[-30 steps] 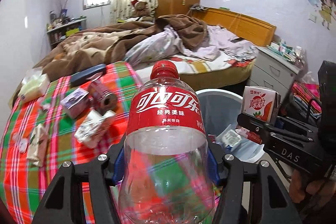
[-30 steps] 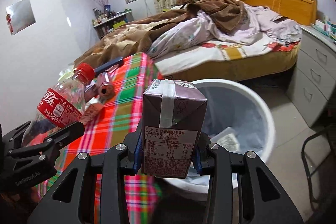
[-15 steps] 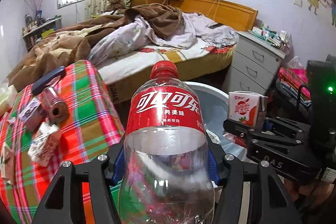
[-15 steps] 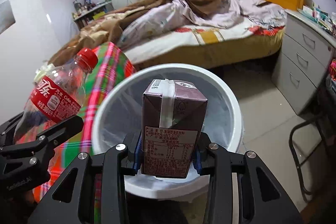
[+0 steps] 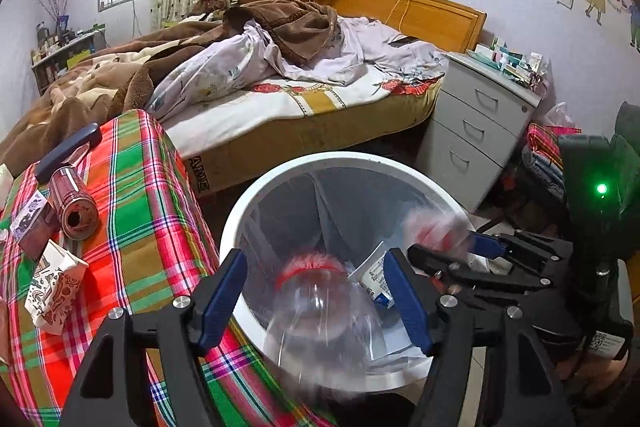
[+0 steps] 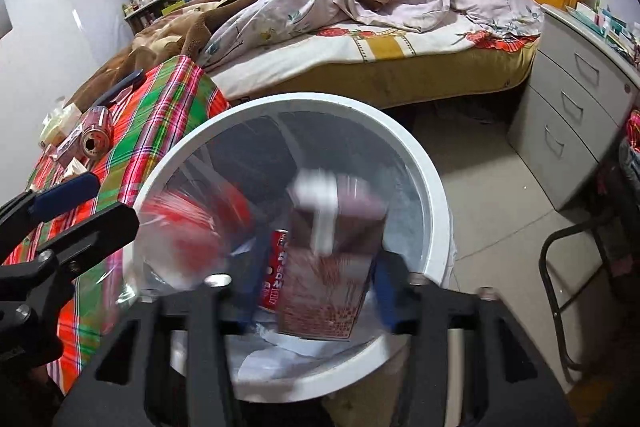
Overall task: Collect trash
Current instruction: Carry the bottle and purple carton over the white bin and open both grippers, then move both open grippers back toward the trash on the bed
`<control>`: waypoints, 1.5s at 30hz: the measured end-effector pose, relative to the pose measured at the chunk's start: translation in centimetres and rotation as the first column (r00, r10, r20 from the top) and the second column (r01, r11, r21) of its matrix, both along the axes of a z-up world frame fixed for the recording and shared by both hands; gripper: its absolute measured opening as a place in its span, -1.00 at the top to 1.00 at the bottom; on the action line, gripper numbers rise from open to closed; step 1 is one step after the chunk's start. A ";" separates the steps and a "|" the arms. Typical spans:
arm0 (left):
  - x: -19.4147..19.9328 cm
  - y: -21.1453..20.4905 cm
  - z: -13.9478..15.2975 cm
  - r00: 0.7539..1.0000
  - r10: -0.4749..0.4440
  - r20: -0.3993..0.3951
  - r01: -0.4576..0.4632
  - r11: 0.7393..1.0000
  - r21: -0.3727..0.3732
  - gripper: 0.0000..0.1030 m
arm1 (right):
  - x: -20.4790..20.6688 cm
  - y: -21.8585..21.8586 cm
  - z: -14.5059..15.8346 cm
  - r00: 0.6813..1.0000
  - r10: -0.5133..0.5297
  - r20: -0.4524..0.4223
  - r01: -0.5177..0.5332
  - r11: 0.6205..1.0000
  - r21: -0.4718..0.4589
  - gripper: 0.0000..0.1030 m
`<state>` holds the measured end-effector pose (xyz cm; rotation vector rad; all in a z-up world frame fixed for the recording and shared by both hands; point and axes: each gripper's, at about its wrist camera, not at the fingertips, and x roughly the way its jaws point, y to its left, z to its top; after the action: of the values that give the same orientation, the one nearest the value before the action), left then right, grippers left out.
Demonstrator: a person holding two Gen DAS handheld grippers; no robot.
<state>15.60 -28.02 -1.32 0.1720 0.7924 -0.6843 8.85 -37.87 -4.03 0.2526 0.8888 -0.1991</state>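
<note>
Both grippers hang over the white trash bin (image 5: 256,199) (image 6: 432,187). My left gripper (image 5: 316,291) is open; the clear cola bottle (image 5: 320,303) with the red label is blurred and dropping between its blue pads into the bin. It also shows as a red blur in the right wrist view (image 6: 188,227). My right gripper (image 6: 316,291) is open; the purple drink carton (image 6: 332,259) is blurred and falling free between its fingers. More trash lies inside the bin.
A plaid-covered table (image 5: 132,211) at left holds a red can (image 5: 74,203), a small purple carton (image 5: 30,223) and a crumpled paper carton (image 5: 54,287). A bed (image 5: 280,95) stands behind, a grey drawer unit (image 5: 476,131) at right.
Both grippers moved over the bin and opened. The cola bottle and the purple carton left the jaws and are falling into the bin.
</note>
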 end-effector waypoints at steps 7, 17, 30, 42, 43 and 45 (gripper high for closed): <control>-0.2 1.1 0.5 1.000 0.019 0.004 -0.019 1.000 -0.011 -0.37 | -0.4 0.2 0.7 0.999 -0.009 0.031 0.009 1.000 -0.003 -0.21; -1.2 4.3 2.0 0.997 0.068 0.026 -0.067 0.997 -0.036 -0.37 | -0.6 1.7 2.0 0.997 0.011 0.075 -0.011 1.000 -0.004 -0.21; -2.2 10.2 3.3 0.984 0.163 0.068 -0.160 0.986 -0.042 -0.37 | -0.3 5.9 3.9 0.987 0.083 0.141 -0.082 0.997 -0.015 -0.21; -1.7 17.6 3.3 0.945 0.317 0.078 -0.313 0.948 -0.052 -0.37 | 1.1 10.5 4.5 0.967 0.172 0.187 -0.177 0.984 0.011 -0.21; -1.7 18.2 3.3 0.941 0.327 0.080 -0.324 0.945 -0.052 -0.37 | 1.3 11.0 4.5 0.965 0.183 0.189 -0.189 0.982 0.013 -0.21; -1.5 19.6 3.3 0.931 0.356 0.080 -0.352 0.934 -0.054 -0.37 | 1.7 11.9 4.5 0.961 0.199 0.190 -0.206 0.978 0.014 -0.21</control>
<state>14.11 -8.42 1.96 0.0208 0.7007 -0.3466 10.51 -26.00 0.43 0.2066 0.7249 0.0307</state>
